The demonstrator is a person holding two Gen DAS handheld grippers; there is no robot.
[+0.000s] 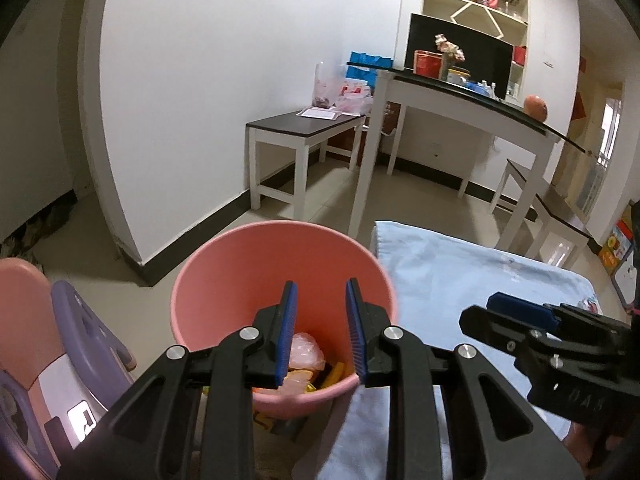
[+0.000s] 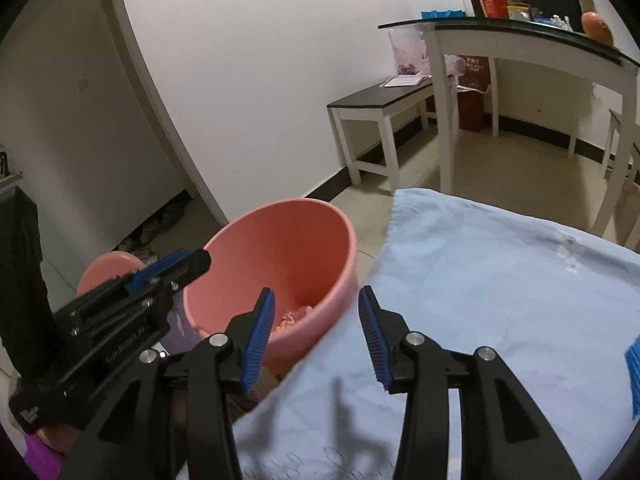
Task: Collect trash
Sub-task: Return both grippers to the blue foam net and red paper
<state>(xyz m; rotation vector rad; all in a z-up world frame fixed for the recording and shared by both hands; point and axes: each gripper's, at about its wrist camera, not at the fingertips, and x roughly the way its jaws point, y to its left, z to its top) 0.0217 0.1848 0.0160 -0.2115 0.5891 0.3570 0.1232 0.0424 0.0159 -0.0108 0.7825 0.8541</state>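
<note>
Hovering both tongs by the round pink plastic bin (image 1: 240, 280), trash (image 1: 306, 354) already inside.

Left tongs (image 1: 320, 332) and right tongs (image 2: 316, 340) gape empty; next, scan the pale-blue cloth (image 2: 500, 280) rightward.

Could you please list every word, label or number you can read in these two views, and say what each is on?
"0A8": embossed on the black body of the right gripper; reading uncertain.
White print on the left gripper body: too blurred to read.
Red carton under the white table: characters too small to read.
Paper on the bench: unreadable.
</note>
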